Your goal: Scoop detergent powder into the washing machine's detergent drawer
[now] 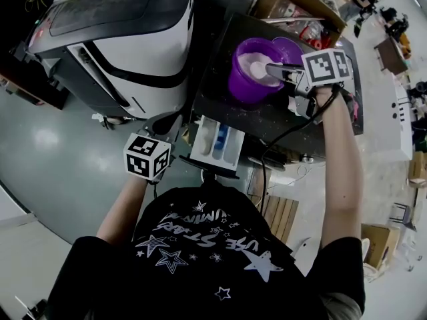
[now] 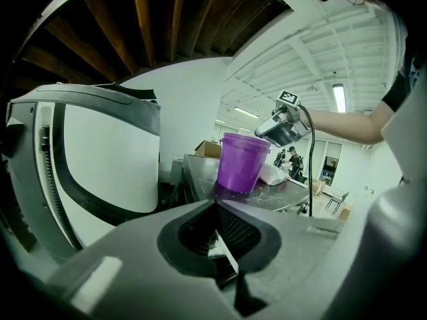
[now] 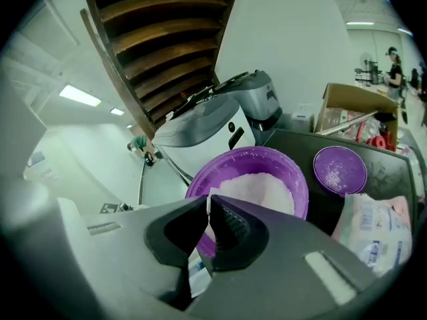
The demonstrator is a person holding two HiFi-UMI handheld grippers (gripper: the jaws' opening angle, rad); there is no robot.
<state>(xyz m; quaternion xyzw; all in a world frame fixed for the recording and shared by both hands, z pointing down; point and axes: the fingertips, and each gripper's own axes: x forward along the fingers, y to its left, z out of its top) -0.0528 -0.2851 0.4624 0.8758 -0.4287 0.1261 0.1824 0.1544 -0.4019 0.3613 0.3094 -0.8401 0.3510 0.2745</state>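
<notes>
- Starting at the left, we see the washing machine (image 1: 127, 39) standing next to the dark table (image 1: 220, 92), so the powder has only a short way to travel.
- Our left gripper (image 2: 217, 202) hangs low near the drawer with its 2 jaws brought together. A pale sliver shows behind the tips, but we cannot tell whether anything is pinched. We judge it is parked there to steady the drawer.
- The detergent drawer (image 1: 217, 142) is pulled out below the table's edge, compartments facing up to receive a scoopful.
- The purple bucket (image 1: 240, 85) sits open on the table, full of white detergent powder (image 1: 257, 65).
- Our right gripper (image 3: 208, 200) is over the bucket's mouth, jaws clamped on a thin white strip that we take for the handle of the scoop (image 3: 209, 212). Its bowl is hidden beneath the jaws.
- The purple lid (image 3: 340, 169) lies flat beside the bucket, leaving the mouth free, and a detergent bag (image 3: 373, 229) rests nearby.
</notes>
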